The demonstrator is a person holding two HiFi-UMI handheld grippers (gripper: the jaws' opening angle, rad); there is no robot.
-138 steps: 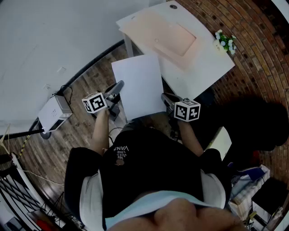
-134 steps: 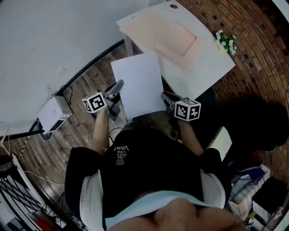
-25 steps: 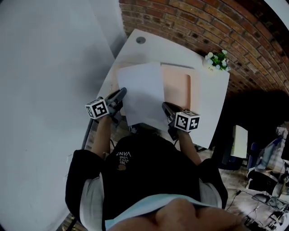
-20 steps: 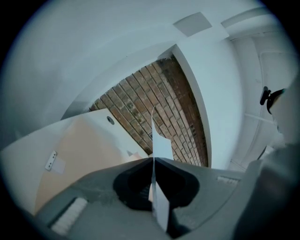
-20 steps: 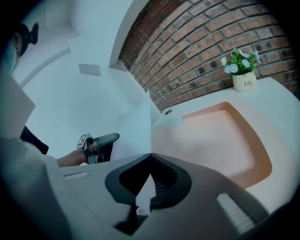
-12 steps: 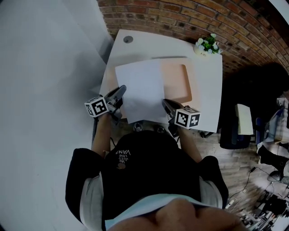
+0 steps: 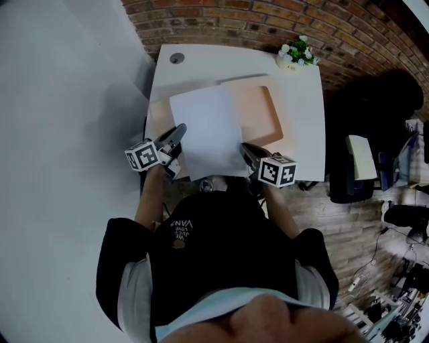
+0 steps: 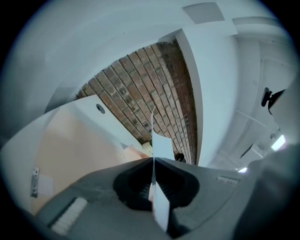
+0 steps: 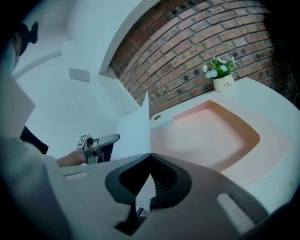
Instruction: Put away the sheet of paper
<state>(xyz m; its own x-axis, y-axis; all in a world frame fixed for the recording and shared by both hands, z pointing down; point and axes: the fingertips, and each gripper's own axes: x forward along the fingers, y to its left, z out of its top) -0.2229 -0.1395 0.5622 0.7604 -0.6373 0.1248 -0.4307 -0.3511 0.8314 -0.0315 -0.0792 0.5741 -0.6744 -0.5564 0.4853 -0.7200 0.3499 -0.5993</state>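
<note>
Soft, even light is filling all 3 views, with the sheet of paper (image 7: 209, 130) and table (image 7: 305, 100) glaring near white. Fisheye distortion is curving the brick wall (image 7: 234, 20) at 12 o'clock in the head view. Black vignetting is ringing both gripper views, where the near foreground at 6 o'clock is blurring.

A white table (image 7: 305, 114) stands against a brick wall (image 7: 221, 20). A shallow peach tray (image 7: 261, 120) lies on it. A small potted plant (image 7: 295, 53) stands at the far right corner, and a round grommet (image 7: 176, 58) sits at the far left.
</note>
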